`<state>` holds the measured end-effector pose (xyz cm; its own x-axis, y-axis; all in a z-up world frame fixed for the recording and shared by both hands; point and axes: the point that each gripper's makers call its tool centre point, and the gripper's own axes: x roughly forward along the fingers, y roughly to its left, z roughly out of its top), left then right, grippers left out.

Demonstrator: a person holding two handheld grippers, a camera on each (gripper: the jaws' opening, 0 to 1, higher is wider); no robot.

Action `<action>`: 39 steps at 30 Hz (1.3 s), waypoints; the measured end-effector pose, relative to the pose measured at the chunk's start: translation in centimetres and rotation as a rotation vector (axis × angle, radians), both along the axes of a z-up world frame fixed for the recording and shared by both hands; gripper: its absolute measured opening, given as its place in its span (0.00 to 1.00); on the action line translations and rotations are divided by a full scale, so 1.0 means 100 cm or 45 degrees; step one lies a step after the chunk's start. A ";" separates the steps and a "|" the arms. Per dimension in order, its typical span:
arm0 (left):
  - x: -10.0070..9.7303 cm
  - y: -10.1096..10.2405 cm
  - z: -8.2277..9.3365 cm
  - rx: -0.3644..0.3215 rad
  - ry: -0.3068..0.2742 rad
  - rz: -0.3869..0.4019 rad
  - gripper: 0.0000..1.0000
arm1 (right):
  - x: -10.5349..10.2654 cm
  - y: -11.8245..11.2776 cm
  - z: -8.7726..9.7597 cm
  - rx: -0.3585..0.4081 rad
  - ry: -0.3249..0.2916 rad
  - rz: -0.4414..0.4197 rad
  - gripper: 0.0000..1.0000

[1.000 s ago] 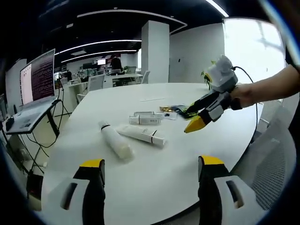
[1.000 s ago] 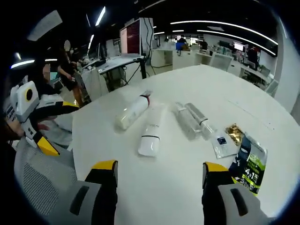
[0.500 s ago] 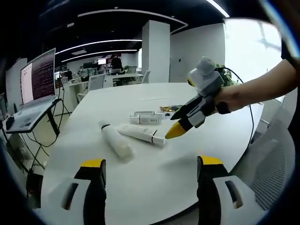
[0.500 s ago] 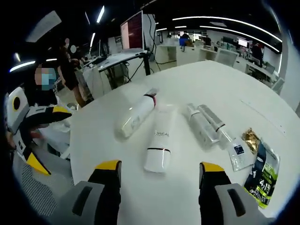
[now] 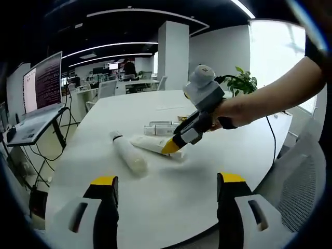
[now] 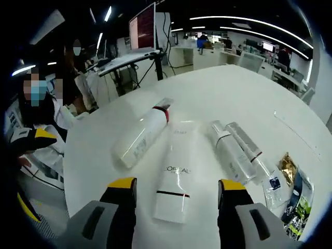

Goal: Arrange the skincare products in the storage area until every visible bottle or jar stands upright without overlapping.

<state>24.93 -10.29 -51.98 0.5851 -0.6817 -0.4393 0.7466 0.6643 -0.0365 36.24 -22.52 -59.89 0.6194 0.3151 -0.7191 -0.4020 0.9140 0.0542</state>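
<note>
**Right gripper low over the lying white tube; all products still flat on the bench**

In the right gripper view, the right gripper [image 6: 176, 189] has its fingers spread apart and holds nothing, one yellow tip on either side of the near end of the white tube [image 6: 176, 176]. The tube lies flat on the white bench [image 6: 249, 98], its printed side up, running away from the near edge. Just to its left lies a white bottle [image 6: 139, 139] with a dark-red band near its far cap, angled away from the tube and apart from it. To the tube's right, two slim clear-and-silver tubes [image 6: 236, 150] lie side by side, touching or nearly so. Farther right, near the bench's edge, sit a small sachet [image 6: 273, 185], a gold packet [image 6: 286, 163] and a dark green pouch [image 6: 298, 205].

In the left gripper view, the left gripper [image 5: 166, 218] hangs over the near edge of the bench, fingers released and wide apart, empty. Beyond it the white bottle [image 5: 127, 154] lies on its side, and the right gripper [image 5: 171, 147], held by a person's hand [image 5: 228, 111], reaches down with its yellow tips at the white tube [image 5: 148, 143]. Behind, a small boxed item [image 5: 165, 129] lies toward the bench's middle.
</note>
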 end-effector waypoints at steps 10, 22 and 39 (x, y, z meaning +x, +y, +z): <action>0.001 0.003 -0.001 -0.001 0.004 0.013 0.71 | 0.029 0.014 -0.012 -0.100 0.023 0.039 0.63; 0.002 0.005 -0.003 0.009 0.014 0.028 0.71 | 0.046 0.013 -0.021 -0.123 0.068 0.024 0.58; 0.002 0.005 -0.007 0.029 0.025 0.024 0.70 | 0.059 0.011 -0.021 -0.206 0.152 0.073 0.31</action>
<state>25.10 -9.75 -52.65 0.5890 -0.6602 -0.4661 0.7331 0.6792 -0.0356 42.15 -21.39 -61.98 0.5112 0.2216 -0.8304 -0.4533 0.8904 -0.0414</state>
